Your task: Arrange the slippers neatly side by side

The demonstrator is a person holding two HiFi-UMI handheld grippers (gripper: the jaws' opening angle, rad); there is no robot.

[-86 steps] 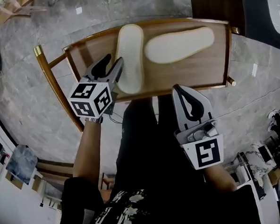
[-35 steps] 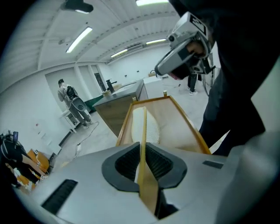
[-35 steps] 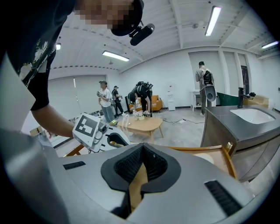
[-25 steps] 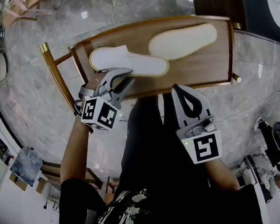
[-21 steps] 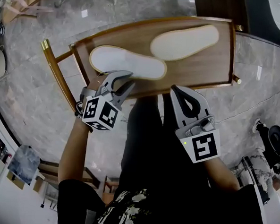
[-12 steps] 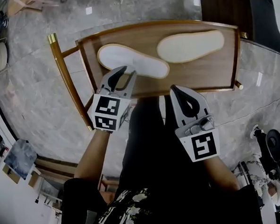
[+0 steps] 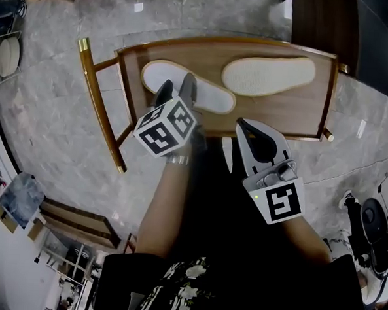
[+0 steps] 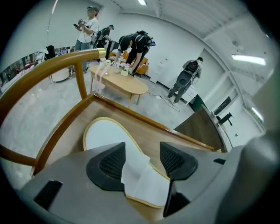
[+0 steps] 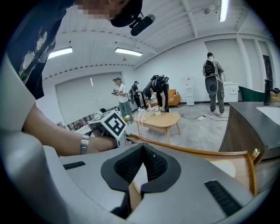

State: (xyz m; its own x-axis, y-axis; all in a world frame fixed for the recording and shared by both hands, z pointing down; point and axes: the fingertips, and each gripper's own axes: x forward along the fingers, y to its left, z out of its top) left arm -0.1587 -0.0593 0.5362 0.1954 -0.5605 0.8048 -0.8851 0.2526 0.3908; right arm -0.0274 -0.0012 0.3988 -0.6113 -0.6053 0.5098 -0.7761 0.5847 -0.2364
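Note:
Two slippers lie on the wooden tray-top table. The left slipper shows its white upper; the right slipper lies sole up, slanting to the right, its near end close to the left one. My left gripper hangs over the left slipper. Its jaws have just been opening and now stand wide, with the slipper's white strap between the pads but not pressed. My right gripper is shut on nothing at the table's near edge, and its closed jaws point along the rim.
The table has a raised wooden rim and a brass-capped leg at its left. Grey marble floor surrounds it, with a dark cabinet at the back right. Several people and a low oval table are far behind.
The left gripper has rolled, moved right over the white slipper and opened, letting go of it. The slipper rests flat. The right gripper has stayed put.

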